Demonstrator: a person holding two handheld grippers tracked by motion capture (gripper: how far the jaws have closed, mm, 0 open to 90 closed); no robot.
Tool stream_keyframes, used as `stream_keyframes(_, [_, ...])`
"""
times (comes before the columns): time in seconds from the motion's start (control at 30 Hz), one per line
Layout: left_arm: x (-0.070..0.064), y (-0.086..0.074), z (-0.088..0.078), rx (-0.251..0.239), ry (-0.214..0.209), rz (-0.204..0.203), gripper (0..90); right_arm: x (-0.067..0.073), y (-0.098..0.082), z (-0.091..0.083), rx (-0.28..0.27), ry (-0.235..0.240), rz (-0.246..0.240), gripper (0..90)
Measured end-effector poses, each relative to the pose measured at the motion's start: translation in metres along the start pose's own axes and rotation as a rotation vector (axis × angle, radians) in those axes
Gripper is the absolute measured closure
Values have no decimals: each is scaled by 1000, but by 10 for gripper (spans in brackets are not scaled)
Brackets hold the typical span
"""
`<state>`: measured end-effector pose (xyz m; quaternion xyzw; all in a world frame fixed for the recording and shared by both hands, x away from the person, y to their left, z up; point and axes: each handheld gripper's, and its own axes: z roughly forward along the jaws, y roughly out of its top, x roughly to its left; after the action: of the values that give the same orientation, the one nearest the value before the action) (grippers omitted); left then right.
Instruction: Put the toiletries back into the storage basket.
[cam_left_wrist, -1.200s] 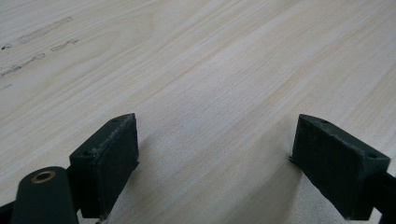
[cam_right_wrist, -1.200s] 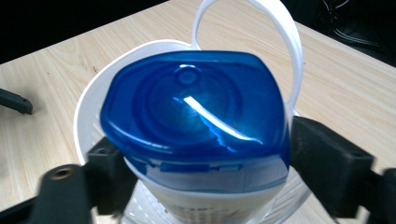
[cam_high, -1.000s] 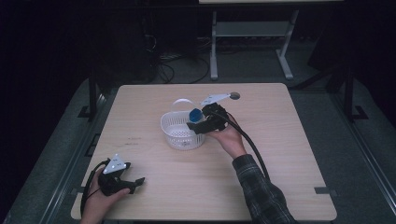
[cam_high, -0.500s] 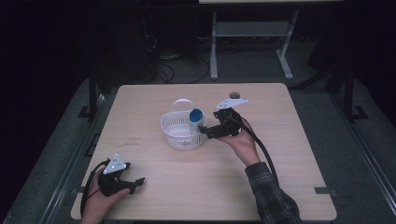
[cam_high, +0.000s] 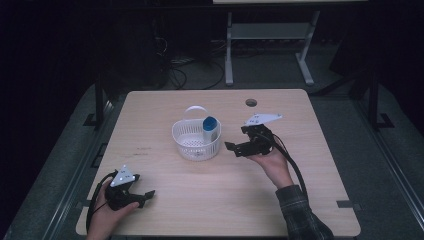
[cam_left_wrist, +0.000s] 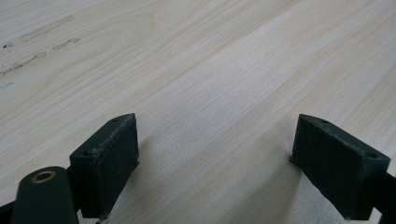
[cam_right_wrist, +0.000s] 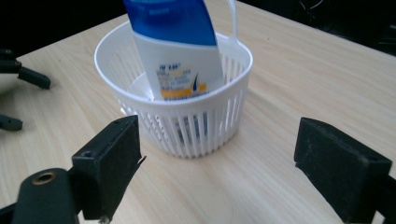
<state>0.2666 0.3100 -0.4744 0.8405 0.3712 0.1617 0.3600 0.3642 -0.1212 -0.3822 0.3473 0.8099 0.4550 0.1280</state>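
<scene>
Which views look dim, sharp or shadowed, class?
High view: the table is lit, its surroundings dark. Right gripper view: the basket and bottle look sharp, the bottle's top cropped. Left gripper view: soft shadows lie beside the left hand-held gripper on the wood.

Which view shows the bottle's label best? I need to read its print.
The right gripper view: the bottle stands close there, tilted inside the white basket, its label facing the camera, though the print is too small to read. The high view gives it far off, mostly its blue cap. The left gripper view looks at bare table.
</scene>
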Motion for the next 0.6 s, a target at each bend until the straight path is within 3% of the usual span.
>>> stream_keyframes(0.27, [0, 0, 0, 0, 0, -2, 136, -3, -16, -14, 6, -20, 7, 140])
stream_keyframes(0.6, [0, 0, 0, 0, 1, 0, 136, -10, -43, -34, 28, -32, 57, 139])
